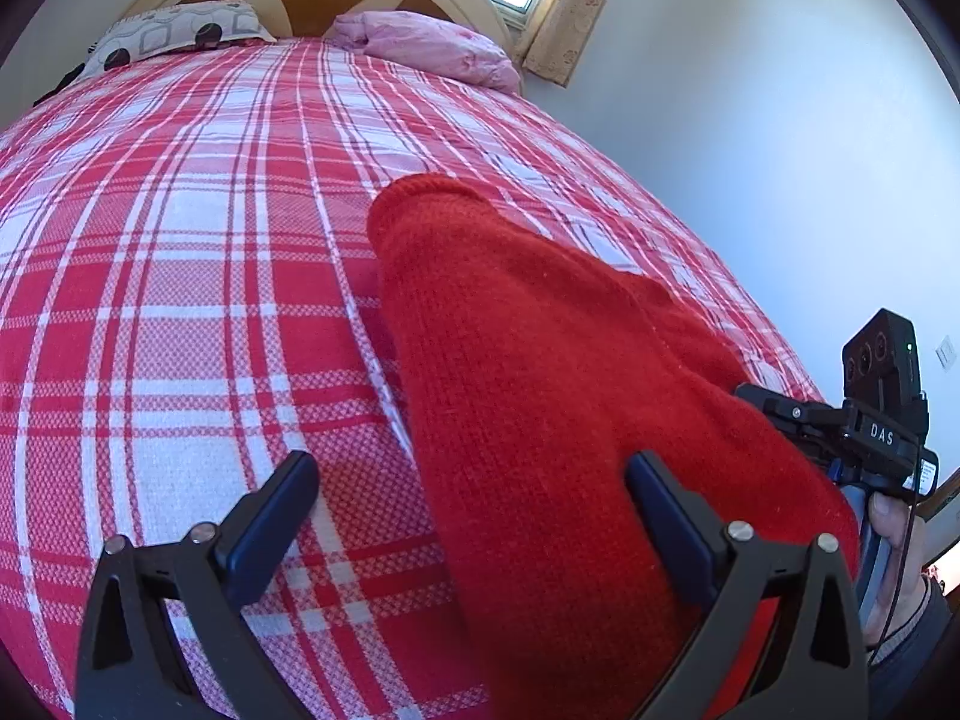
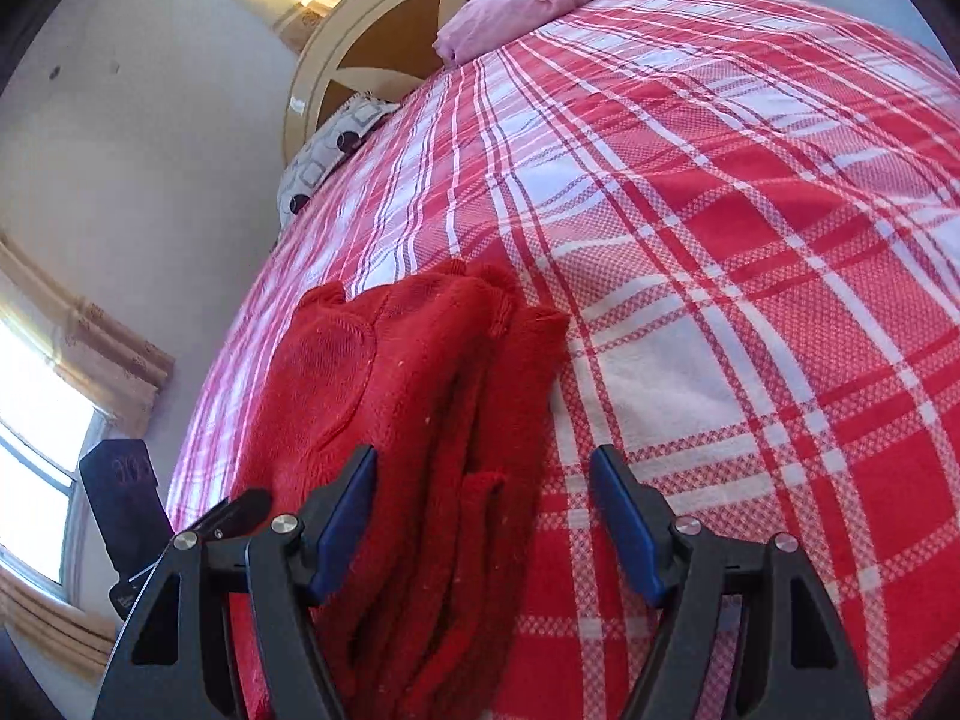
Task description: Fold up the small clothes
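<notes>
While my red sweater [image 1: 540, 390] lies folded on the plaid bed [image 1: 180, 300], my left gripper [image 1: 474, 510] jaws apart, right gripper [image 2: 483, 510] jaws apart, nothing clamped.

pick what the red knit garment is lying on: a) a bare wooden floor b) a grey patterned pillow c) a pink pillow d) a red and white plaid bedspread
d: the red knit garment lies in a long folded strip directly on the red and white plaid bedspread, well short of the pink pillow and the grey patterned pillow at the headboard.
</notes>
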Tool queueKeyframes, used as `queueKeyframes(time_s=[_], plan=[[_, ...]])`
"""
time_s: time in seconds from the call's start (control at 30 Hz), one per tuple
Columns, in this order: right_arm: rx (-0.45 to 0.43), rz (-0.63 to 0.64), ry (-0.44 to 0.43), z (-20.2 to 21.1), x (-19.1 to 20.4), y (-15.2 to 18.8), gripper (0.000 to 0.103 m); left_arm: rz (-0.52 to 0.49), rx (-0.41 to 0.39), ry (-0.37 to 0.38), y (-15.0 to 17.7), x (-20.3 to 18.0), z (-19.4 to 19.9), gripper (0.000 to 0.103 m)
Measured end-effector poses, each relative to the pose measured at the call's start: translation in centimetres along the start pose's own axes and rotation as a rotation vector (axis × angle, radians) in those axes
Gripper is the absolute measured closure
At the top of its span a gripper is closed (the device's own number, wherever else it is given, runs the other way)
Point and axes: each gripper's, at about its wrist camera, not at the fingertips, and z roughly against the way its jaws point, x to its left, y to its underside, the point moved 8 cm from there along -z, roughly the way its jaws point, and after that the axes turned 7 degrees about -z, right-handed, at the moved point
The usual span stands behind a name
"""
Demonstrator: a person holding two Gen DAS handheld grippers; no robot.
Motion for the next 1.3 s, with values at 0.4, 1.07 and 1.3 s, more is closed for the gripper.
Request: queueKeyframes(time_s=[0.4, 1.07, 1.3], plan=[[-0.007, 0.023, -0.02, -1.5, 0.8, -0.2, 0.031, -0.001, 0.042, 0.042, 0.0, -0.2, -1.1, 0.0], [0.027, 0.052, -0.068, -2.2, 1.9, 0.2, 0.068, -0.178, -0.011, 0.023, -0.4, -3.6, 0.2, 0.049], [-0.002, 0.073, -0.084, -1.1, 3.9, 0.2, 0.072, -0.163, -0.033, -0.007, -0.7, -3.3, 2.8, 0.064]])
